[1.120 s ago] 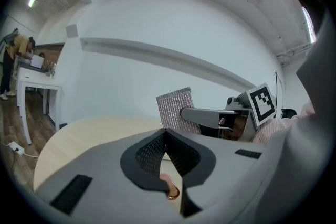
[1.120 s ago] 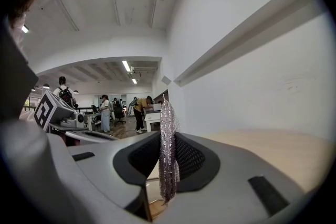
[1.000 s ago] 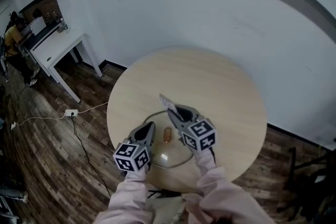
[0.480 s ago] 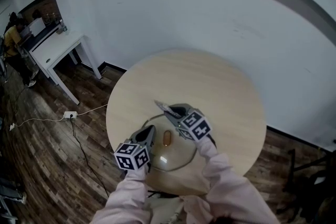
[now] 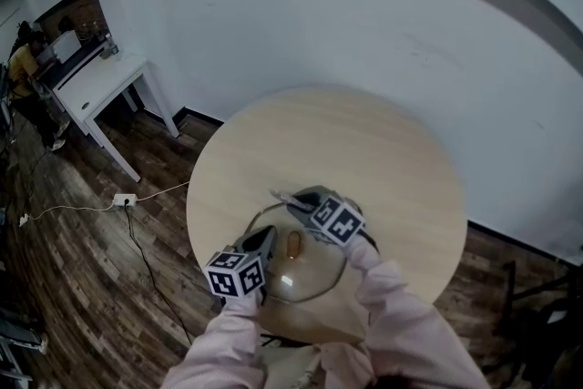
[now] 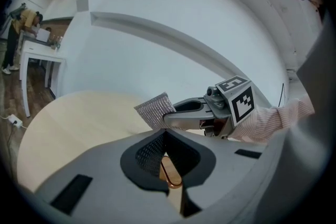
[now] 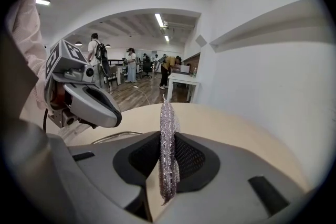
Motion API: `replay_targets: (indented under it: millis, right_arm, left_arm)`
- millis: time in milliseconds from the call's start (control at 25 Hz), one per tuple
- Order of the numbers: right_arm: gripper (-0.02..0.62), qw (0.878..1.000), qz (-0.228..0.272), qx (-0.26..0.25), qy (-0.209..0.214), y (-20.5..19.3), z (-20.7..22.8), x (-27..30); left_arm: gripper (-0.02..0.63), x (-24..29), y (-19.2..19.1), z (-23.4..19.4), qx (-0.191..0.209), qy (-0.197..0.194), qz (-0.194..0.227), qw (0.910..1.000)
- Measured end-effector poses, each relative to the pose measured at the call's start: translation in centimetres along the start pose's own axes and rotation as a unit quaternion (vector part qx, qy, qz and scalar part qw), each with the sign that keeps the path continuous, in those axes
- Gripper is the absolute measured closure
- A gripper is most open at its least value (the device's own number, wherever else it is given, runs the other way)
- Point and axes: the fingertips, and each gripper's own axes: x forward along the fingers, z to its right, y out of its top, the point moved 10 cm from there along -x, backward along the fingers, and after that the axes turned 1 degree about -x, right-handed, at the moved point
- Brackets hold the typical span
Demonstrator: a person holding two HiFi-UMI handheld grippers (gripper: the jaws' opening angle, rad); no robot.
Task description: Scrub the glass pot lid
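The glass pot lid [image 5: 314, 273] lies on the round wooden table [image 5: 383, 159], near its front edge. Its copper-coloured handle [image 5: 293, 243] sits at the lid's middle. My left gripper [image 5: 265, 235] rests over the lid's left part. In the left gripper view the handle [image 6: 169, 173] sits in the narrow slit between its closed jaws. My right gripper [image 5: 293, 200] is shut on a silvery mesh scrub cloth [image 7: 167, 149], held edge-up. That cloth [image 5: 281, 195] hangs over the lid's far rim [image 7: 113, 136], just ahead of the left gripper [image 7: 107, 110].
A white wall curves close behind the table. On the wooden floor to the left lie a power strip [image 5: 125, 199] and its cable. A white desk [image 5: 100, 82] stands at the far left, with a person [image 5: 23, 68] beside it.
My right gripper has swung down and towards me with the cloth, from above the table's middle to the lid's far rim. The left gripper and the lid have stayed put.
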Motion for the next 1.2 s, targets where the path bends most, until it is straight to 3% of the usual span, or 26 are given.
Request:
replay_targets:
  millis: [400,680,1040,1200]
  right_arm:
    - [0.518,0.991,-0.088,-0.095,0.034,-0.9,0.2,2.0]
    - [0.518,0.981,-0.122,-0.146,0.045,-1.9,0.3,3.5]
    - [0.518,0.956,-0.177,-0.229,0.050,-3.0,-0.3,4.5]
    - [0.518,0.951,-0.185,-0.243,0.051,-3.3,-0.2,4.6]
  left_arm:
    - [0.612,0.5,-0.8,-0.5,-0.011,-0.005,-0.028,0.9995]
    - [0.612,0.4,-1.2,-1.0,-0.022,0.005,-0.031,0.9993]
    - [0.612,0.0,-1.6,-1.4,-0.028,0.016,-0.030,0.9990]
    - [0.612,0.0,-1.6,-1.2,-0.028,0.020,-0.031,0.9989]
